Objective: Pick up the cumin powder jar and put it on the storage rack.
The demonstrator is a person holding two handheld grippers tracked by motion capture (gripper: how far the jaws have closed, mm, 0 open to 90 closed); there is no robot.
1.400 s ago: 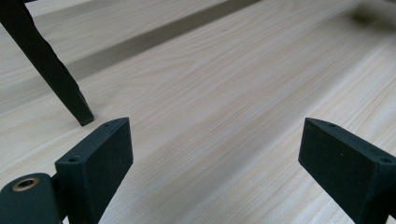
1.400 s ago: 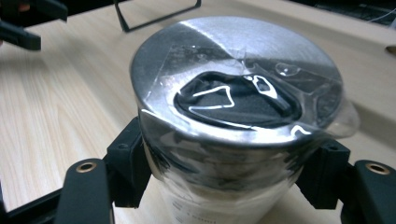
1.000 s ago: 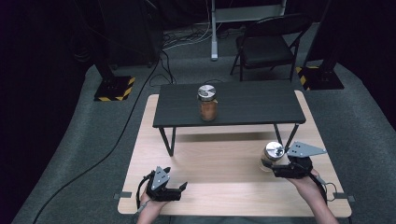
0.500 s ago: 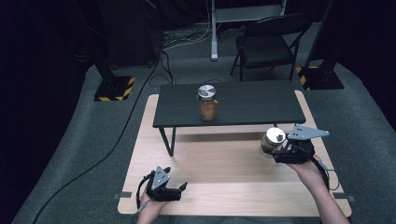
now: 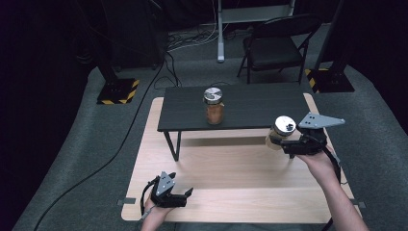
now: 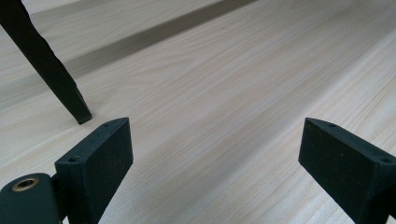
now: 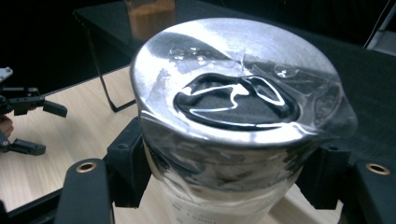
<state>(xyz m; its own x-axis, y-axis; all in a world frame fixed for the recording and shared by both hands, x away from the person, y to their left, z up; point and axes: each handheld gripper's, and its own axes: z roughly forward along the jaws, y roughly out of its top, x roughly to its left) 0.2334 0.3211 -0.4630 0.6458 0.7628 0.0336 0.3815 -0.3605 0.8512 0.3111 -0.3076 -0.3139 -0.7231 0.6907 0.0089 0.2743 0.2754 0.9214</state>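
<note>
Near the front left corner of the pale wooden worktop [image 5: 240, 173], the left tool [image 5: 182, 196] rested low with its jaws standing wide apart and nothing between them; in the left gripper view, bare wood grain and one black leg [image 6: 46, 65] of the small dark table lay ahead of it.

At the middle of the small dark table [image 5: 260, 108], which stood across the far half of the worktop, a second jar [image 5: 214, 106] with a metal lid and brownish contents stood upright and untouched.

Toward the right edge of the worktop, the right tool [image 5: 284, 144] was clamped on a jar [image 5: 281, 131] and held it in the air, clear of the wood and just in front of the dark table's front edge. In the right gripper view the jar [image 7: 233, 116] had a broad, shiny metal lid, dented in its middle, above a pale body. The jaws pressed on either side just beneath the lid's rim.

The jar looked rigid and probably smooth-walled, so it would likely slip sooner than deform. It seemed light enough for a one-handed lift. The hold under the lid's overhang appeared sensible, since the rim would stop a downward slide. If the body was glass, a gentle set-down would be wise.
</note>
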